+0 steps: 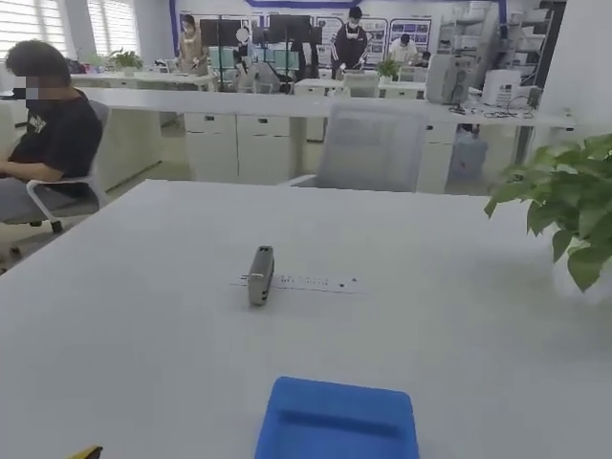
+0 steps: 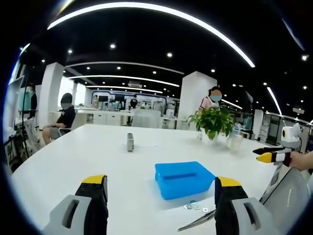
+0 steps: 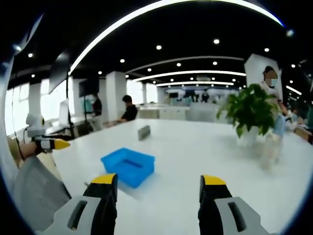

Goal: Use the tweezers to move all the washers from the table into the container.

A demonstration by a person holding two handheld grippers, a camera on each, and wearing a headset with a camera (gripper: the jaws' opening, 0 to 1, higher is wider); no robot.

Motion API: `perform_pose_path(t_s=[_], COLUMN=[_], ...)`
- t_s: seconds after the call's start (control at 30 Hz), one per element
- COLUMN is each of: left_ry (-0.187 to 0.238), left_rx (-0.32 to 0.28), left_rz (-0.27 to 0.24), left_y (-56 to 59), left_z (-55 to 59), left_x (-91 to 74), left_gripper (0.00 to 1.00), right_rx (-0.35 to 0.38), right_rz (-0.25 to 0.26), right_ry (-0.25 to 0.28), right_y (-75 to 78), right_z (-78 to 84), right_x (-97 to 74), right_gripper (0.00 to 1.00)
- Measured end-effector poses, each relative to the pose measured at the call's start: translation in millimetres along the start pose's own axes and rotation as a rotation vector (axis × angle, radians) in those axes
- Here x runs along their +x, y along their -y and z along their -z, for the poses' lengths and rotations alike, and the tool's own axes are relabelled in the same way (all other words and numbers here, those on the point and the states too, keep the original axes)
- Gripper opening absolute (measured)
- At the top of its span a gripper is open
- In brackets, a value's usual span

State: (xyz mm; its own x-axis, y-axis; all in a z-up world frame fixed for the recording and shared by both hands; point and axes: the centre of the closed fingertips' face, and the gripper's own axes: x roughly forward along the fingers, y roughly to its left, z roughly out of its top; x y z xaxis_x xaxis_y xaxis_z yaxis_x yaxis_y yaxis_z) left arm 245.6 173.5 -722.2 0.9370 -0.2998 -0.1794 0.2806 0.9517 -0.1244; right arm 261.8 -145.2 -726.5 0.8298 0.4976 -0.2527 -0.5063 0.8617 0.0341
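Open-plan office, people at far desks. White table [image 1: 143, 335] carries the work. Blue container [image 1: 337, 421] at bottom centre of head view; grey object [image 1: 260, 274] mid-frame beyond it; plant [image 1: 564, 206] at right edge.

Left hand-held gripper [image 2: 160, 181]: jaws wide apart, nothing between them. Right hand-held gripper [image 3: 158, 178]: likewise released and empty.

Left gripper view, lower right: washers [image 2: 195, 206] in a small cluster on the table, just beside the container's near edge. Too small to count. Tweezers [image 2: 198, 222] lie flat just below the cluster, one end hidden behind the right-hand jaw.

Judgement: tweezers not yet picked up; every washer seen is on the table.

Risks:
- Tweezers are thin and flat on a smooth top. Broad jaws closing on them may skate them aside and scatter the washers lying so near.
- A grip off the mid-length would leave the tips hard to squeeze, so washers could drop short of the container.

Tweezers' long axis runs from lower left up toward the right of the frame, roughly along the container's near edge. The visible lower-left end tapers, so the tips probably point that way; not certain.
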Motion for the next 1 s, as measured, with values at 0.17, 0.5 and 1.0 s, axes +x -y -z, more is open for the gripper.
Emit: perform_pose_path(t_s=[0.17,0.5,1.0], left_ry=[0.01,0.018,0.073], left_rx=[0.004,-0.006,0.004], left_rz=[-0.012,-0.027,-0.117], left_y=[-1.7,-3.2,-13.8], left_z=[-2.0,-3.5,-16.7], left_x=[-0.7,-1.5,-9.5], left_gripper=[0.91,0.91,0.9], right_rx=[-0.004,-0.03,-0.031], right_rz=[-0.01,-0.072,-0.082], right_ry=[0.01,0.029,0.035], right_y=[-1.8,-16.7,-21.8], right_z=[-2.5,-6.6,-10.4], right_x=[0.9,1.7,0.1], right_gripper=[0.66,0.67,0.66])
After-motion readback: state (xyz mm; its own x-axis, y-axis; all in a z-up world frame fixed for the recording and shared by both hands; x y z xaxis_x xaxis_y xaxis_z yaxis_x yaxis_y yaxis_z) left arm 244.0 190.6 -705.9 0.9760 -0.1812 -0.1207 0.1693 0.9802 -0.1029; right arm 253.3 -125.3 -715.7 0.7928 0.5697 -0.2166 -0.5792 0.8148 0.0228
